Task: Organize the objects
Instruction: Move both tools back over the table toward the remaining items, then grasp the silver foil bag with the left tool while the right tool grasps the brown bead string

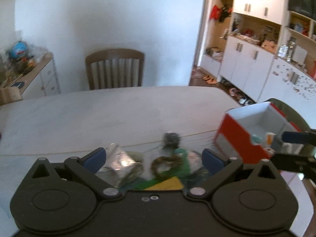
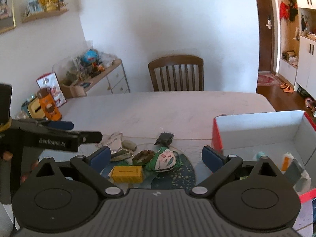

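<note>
Yellow box (image 2: pixel 127 174) lies between hand-held gripper (image 2: pixel 156 157) fingers.

Your two wrist views both look low across the worktop (image 1: pixel 118 110) toward the chair (image 1: pixel 114 69), close above the clutter. Your left view sits left of the red box (image 1: pixel 239 138), your right nearer it; both share chair, clutter and box.

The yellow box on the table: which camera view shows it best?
The right wrist view shows the yellow box best: whole, sharp, lying between the open right gripper fingers. The left wrist view shows only a blurred yellow corner above the gripper body.
</note>
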A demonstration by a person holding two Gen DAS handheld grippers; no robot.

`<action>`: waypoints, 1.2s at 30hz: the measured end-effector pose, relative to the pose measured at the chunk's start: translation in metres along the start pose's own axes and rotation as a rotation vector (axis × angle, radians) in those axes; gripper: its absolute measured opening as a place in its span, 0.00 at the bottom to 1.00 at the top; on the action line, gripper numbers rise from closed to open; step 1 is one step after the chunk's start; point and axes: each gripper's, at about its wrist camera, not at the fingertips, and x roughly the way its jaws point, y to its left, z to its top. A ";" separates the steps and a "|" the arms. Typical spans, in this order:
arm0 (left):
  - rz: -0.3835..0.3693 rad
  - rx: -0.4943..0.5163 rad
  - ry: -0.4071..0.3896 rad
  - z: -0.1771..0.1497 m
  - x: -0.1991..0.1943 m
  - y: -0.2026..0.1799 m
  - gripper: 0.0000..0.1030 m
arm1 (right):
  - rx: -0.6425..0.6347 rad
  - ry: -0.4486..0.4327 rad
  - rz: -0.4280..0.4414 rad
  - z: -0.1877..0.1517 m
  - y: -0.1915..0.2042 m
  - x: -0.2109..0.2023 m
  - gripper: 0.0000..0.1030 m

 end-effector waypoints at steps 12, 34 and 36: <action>0.026 -0.054 0.079 -0.004 0.053 0.040 1.00 | -0.028 0.113 -0.060 0.004 0.012 0.067 0.97; 0.127 -0.175 0.255 -0.009 0.145 0.068 0.99 | 0.037 0.283 -0.104 -0.002 -0.007 0.173 0.96; 0.133 -0.182 0.266 -0.011 0.149 0.069 0.98 | 0.051 0.286 -0.102 -0.003 -0.010 0.175 0.96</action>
